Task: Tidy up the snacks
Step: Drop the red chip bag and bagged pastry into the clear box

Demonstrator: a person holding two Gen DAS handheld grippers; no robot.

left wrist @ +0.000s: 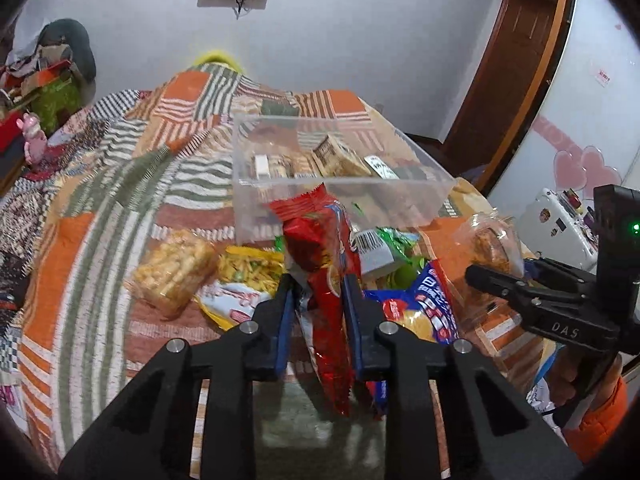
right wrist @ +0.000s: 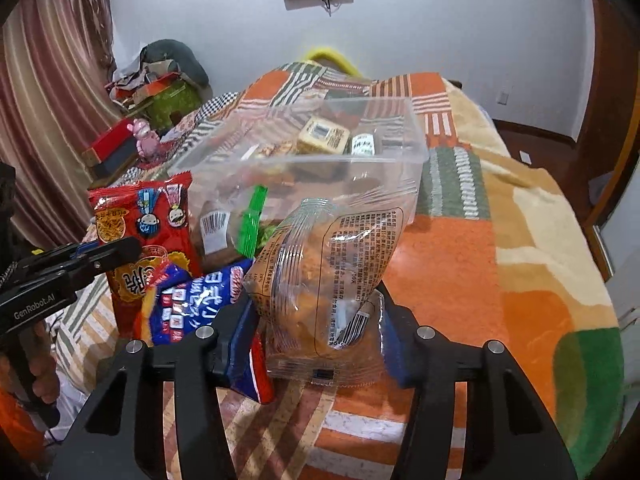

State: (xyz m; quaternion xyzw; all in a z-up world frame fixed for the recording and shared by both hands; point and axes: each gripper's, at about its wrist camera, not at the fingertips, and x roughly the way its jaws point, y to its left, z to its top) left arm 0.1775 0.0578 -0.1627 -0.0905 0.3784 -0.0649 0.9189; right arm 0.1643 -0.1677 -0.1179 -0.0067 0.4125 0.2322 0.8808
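On a patchwork bedspread point(left wrist: 100, 208), two hand-held grippers angle downward over a heap of snacks. At left, the left gripper point(left wrist: 316, 288) is clamped tight on a red snack bag point(left wrist: 320, 248), which stands upright between its blue pads, lifted above the other packets. Beside it, the right gripper point(right wrist: 316, 304) is closed on a clear bag of golden snacks point(right wrist: 320, 272), a sleeved hand point(left wrist: 576, 380) gripping its handle. Just beyond both bags sits a clear plastic bin point(left wrist: 400, 192), already holding several small packets point(left wrist: 336, 156)
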